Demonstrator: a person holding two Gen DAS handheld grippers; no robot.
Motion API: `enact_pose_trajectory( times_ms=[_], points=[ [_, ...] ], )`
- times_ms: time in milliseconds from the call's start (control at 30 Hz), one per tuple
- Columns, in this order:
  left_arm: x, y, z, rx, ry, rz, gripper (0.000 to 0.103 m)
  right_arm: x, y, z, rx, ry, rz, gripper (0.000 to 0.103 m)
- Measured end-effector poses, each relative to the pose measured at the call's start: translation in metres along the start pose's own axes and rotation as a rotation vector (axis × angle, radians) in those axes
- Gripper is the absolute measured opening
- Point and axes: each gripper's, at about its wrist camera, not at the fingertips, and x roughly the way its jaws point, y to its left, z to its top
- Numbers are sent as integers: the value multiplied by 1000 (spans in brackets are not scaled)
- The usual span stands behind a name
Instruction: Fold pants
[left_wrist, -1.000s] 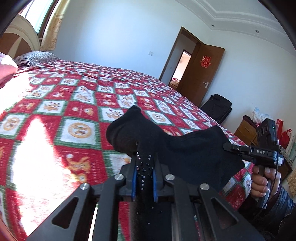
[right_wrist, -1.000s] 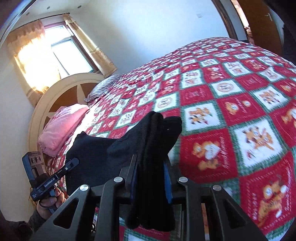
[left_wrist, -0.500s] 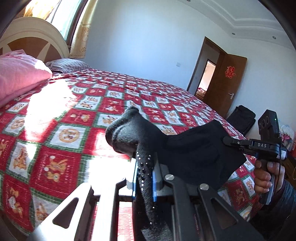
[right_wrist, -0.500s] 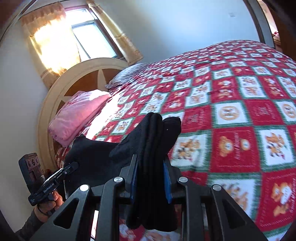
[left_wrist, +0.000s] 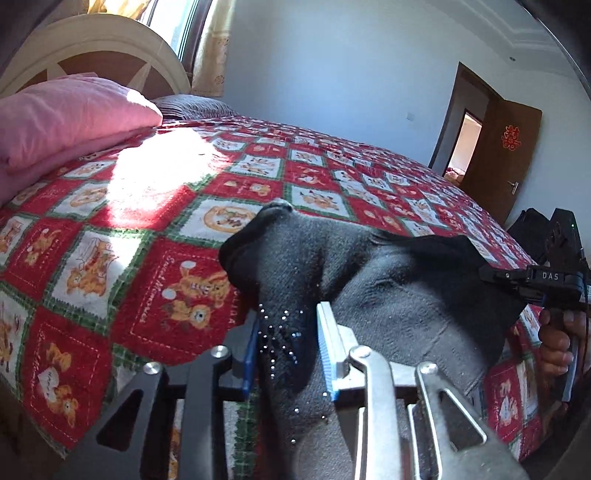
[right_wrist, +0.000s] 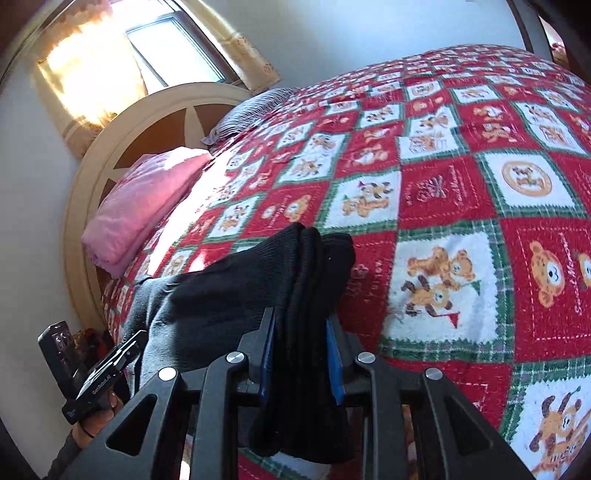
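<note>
Both grippers pinching pants, held above bed's near edge.
Left gripper (left_wrist: 286, 350) and right gripper (right_wrist: 301, 354) each clamp bunched dark pants (left_wrist: 406, 295), stretched between them over the quilt (left_wrist: 155, 236). Risk: thick wads slip from the pads, dropping an end unevenly.

Pants (left_wrist: 399, 295) above quilt (left_wrist: 155, 236), between grippers

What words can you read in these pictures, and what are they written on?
"DAS": white letters on the right gripper.
"GenRobot.AI": on the left gripper, small, my best reading.
Cursive words on the red squares of the quilt: too blurred to read surely.
Red paper sign on the door: not legible.
</note>
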Motion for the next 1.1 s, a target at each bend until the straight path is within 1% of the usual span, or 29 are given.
enact_pose_trajectory(
  times_ms=[33,100,200,300,433,567,667,733,833,900,1000,1100],
  points=[
    [-2,-1,0,8,-3,5,42,0,-2,-1,5,2,-4,28],
    [-2,-6,-1,31,-3,31,54,1,-3,-2,4,-1,-19,30],
    [-3,-7,-2,51,-7,62,60,-1,-1,-4,-6,-7,-34,32],
    [-2,-1,-2,33,-2,84,68,-2,0,-5,-26,-10,-55,35],
    [-3,3,-3,25,2,104,73,-4,-2,-6,-35,-18,-71,40],
    [-4,8,-5,13,6,97,74,-4,-3,-7,-30,-18,-73,41],
    [-4,7,-5,14,8,100,75,-5,-3,-7,-32,-18,-82,46],
    [-6,7,-5,15,12,108,78,-5,-5,-6,-22,-16,-82,50],
    [-10,6,-5,19,21,115,79,-10,-9,-6,2,-18,-89,54],
    [-15,5,-5,25,29,139,82,-16,-10,-6,14,-30,-106,56],
    [-26,0,-3,41,21,143,86,-33,-11,-10,27,-65,-148,57],
    [-41,-5,1,55,2,152,93,-54,-14,-17,38,-91,-226,57]
  ],
)
